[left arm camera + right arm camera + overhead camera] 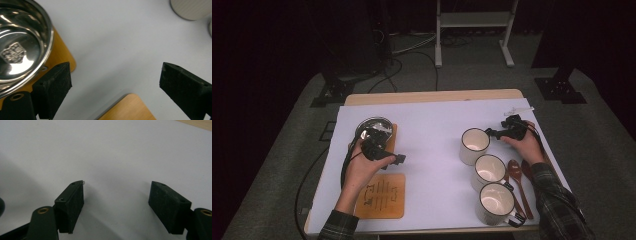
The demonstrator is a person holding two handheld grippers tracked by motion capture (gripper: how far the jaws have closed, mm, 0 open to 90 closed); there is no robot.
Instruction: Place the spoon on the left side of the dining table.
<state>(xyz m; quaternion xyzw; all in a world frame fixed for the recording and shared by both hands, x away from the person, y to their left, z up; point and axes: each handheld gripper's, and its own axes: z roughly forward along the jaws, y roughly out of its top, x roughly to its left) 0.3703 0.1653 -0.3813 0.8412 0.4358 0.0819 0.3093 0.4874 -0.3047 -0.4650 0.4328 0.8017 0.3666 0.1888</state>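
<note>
A shiny steel bowl (375, 128) sits on a wooden coaster (392, 133) at the table's left. My left gripper (399, 159) hovers just in front of and right of it, jaws open and empty. In the left gripper view the bowl (21, 47) and its coaster (63, 53) lie at the upper left of the open left gripper (115, 82). Three white mugs stand at the right: far (474, 145), middle (489, 170) and near (494, 202). My right gripper (488, 133) is beside the far mug's rim, and in its own view the right gripper (117, 200) is open over bare white sheet.
A second wooden coaster (382, 195), printed with dark marks, lies near the front edge, and its corner (130, 108) shows between my left jaws. Two wooden spoons (518, 182) lie right of the mugs. A white sheet (432, 150) covers the table.
</note>
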